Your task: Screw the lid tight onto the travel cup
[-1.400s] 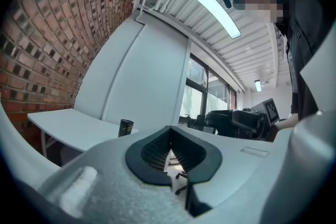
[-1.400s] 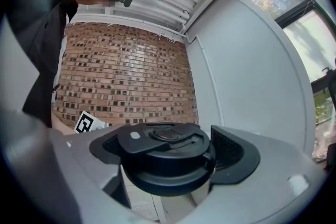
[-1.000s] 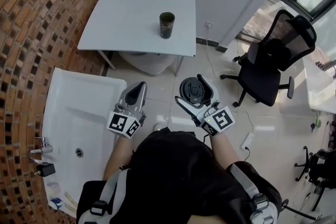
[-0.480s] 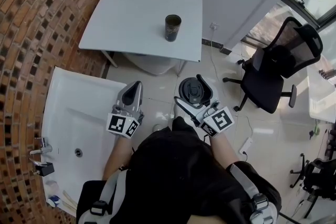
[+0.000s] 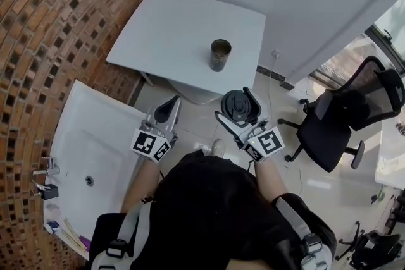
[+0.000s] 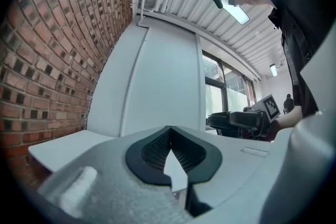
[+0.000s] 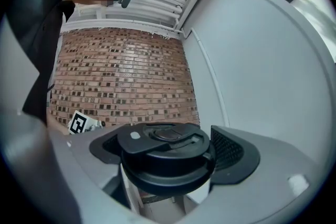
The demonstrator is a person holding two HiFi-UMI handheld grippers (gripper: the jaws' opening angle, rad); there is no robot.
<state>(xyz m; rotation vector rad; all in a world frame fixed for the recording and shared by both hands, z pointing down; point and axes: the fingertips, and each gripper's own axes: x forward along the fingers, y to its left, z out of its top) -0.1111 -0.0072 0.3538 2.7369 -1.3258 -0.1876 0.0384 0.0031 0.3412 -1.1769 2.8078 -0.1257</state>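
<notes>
A dark travel cup [image 5: 219,55] stands upright and open-topped on the white table [image 5: 166,41], near its right side. My right gripper [image 5: 235,107] is shut on the black round lid [image 5: 235,105], held above the floor just in front of the table, short of the cup. In the right gripper view the lid [image 7: 165,157] sits flat between the dark pads [image 7: 227,149]. My left gripper [image 5: 166,112] is shut with nothing in it, level with the right one and to its left. Its ribbed pads [image 6: 157,148] meet at the tips.
A white sink [image 5: 95,155] with a tap [image 5: 43,172] lies at the left against the brick wall [image 5: 57,16]. A black office chair [image 5: 342,117] stands at the right on the tiled floor. A white bucket-like thing [image 5: 190,88] sits under the table.
The view has shifted so the table and cup lie closer. Both grippers have moved forward toward the table, the right one still carrying the lid.
</notes>
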